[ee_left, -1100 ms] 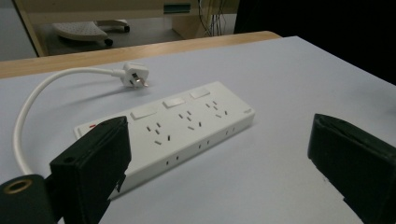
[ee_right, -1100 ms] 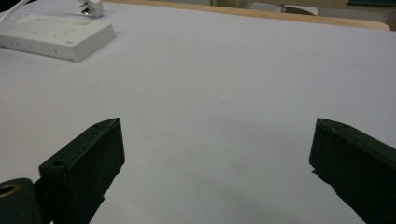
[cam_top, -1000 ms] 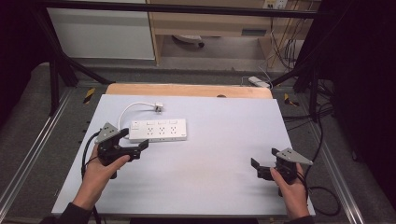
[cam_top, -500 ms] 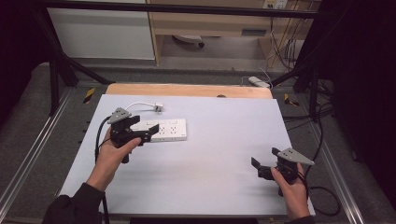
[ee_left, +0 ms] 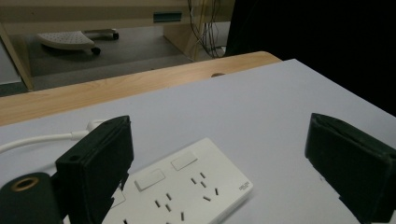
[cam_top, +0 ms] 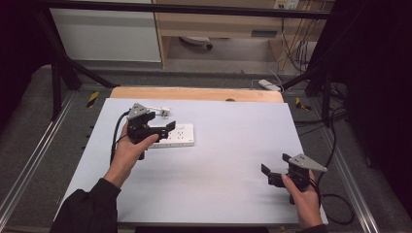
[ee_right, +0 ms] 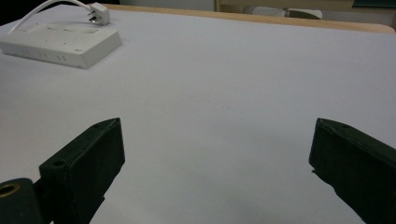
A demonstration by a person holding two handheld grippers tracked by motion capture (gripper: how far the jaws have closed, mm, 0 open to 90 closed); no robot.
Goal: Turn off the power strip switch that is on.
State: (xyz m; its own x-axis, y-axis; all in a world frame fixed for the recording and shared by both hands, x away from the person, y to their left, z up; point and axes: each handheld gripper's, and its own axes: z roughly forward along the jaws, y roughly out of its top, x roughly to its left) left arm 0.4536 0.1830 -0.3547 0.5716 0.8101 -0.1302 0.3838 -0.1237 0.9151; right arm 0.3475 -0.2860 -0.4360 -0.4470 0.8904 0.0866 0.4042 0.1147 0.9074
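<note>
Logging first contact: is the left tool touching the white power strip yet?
Cannot tell. In the left gripper view the left tool stands open over the power strip, but its left jaw overlaps the strip, so neither contact nor a gap shows.

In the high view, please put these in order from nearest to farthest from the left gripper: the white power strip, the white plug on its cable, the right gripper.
1. White rectangular power strip: directly under the open left gripper.
2. White plug on its thin white cable: just beyond, toward the table's far edge.
3. Black right gripper: far across the table, near its front right corner.
</note>
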